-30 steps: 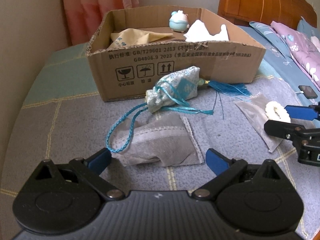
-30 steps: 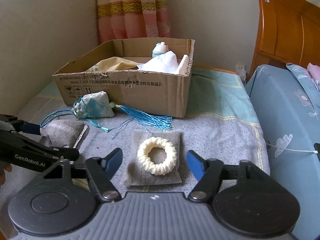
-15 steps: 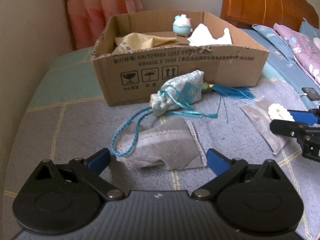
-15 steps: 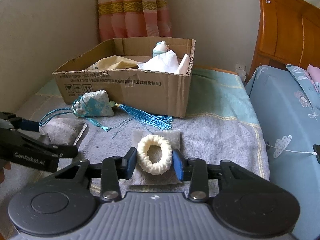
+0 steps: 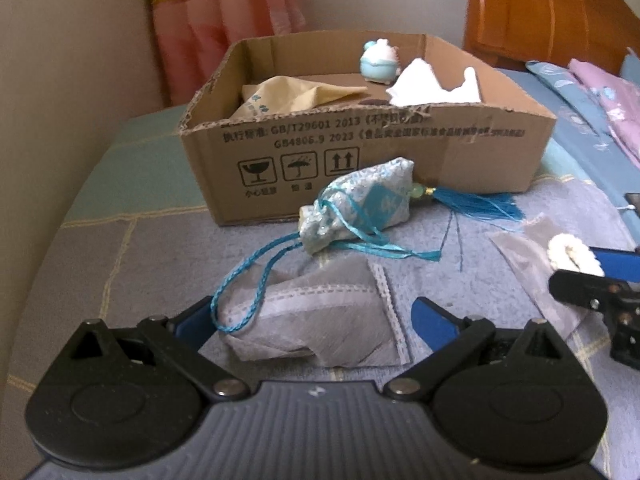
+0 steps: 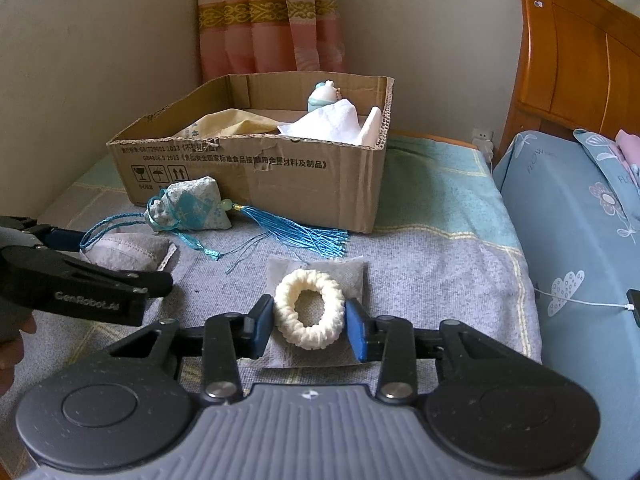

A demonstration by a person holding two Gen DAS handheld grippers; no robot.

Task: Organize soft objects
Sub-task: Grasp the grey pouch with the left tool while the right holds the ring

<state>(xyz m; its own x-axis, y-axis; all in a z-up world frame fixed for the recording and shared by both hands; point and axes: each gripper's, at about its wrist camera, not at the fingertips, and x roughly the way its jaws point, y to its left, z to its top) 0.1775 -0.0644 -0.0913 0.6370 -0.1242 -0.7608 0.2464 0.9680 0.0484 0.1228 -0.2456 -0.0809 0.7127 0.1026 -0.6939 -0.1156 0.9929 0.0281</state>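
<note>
**Scrunchie pinched, pouch framed**

On the grey bedspread [image 6: 420,248], the right gripper [image 6: 309,318] has its blue fingers pressed against both sides of the cream scrunchie [image 6: 309,309], which lies on a flat grey sachet [image 6: 316,280]. The left gripper [image 5: 312,316] is spread wide around a grey fabric pouch [image 5: 316,312], not clamping it. A squashy ring may slip from the pads, or the sachet beneath could lift with it. The braided blue cord [image 5: 256,276] of the brocade sachet [image 5: 360,204] drapes over the pouch and could snag. The cardboard box [image 6: 280,176] behind holds a yellow cloth [image 6: 228,122], white cloth [image 6: 336,124] and a small blue-white plush [image 6: 322,96].
</note>
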